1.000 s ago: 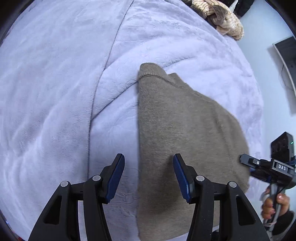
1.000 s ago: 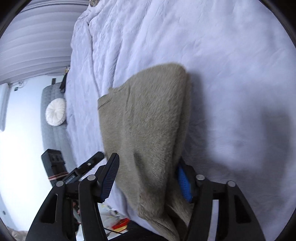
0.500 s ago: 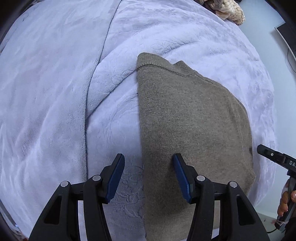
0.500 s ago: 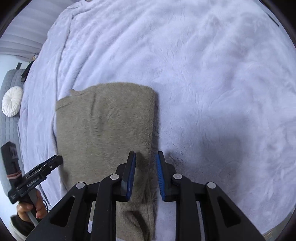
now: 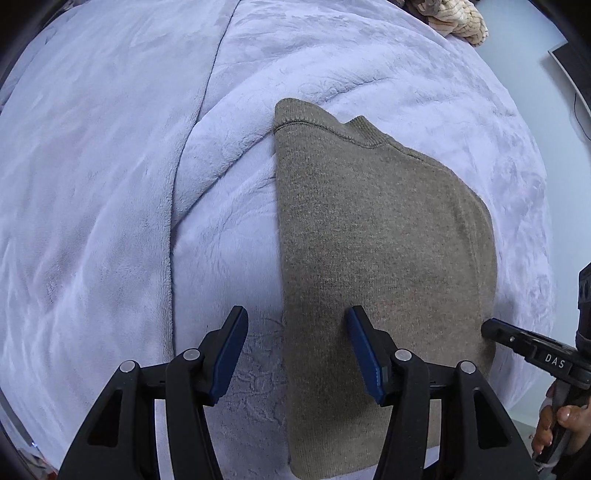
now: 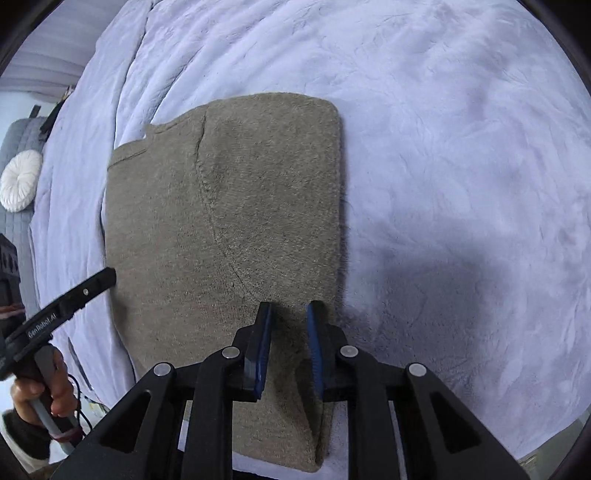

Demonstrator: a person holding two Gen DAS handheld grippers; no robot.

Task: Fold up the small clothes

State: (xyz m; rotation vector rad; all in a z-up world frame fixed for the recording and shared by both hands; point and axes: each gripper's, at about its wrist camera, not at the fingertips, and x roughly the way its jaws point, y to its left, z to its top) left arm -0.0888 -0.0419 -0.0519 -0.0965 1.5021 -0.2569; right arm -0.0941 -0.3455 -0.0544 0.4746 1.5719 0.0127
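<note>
A folded olive-brown knit sweater (image 5: 376, 236) lies flat on the lavender fleece blanket (image 5: 110, 184). It also shows in the right wrist view (image 6: 229, 229). My left gripper (image 5: 295, 332) is open and empty, straddling the sweater's left folded edge near its near end. My right gripper (image 6: 288, 325) is over the sweater's right edge, its jaws narrowed to a small gap, with a low ridge of knit between them. The right gripper shows in the left wrist view (image 5: 532, 350) and the left one in the right wrist view (image 6: 74, 295).
A beige knit garment (image 5: 454, 18) lies at the blanket's far edge. A white round cushion (image 6: 20, 181) sits on a grey sofa at the left. The blanket (image 6: 461, 147) spreads wide to the right of the sweater.
The right gripper laid the lifted sweater side down flat and its jaws narrowed from wide open. The left gripper stayed open and shifted slightly along the left edge.
</note>
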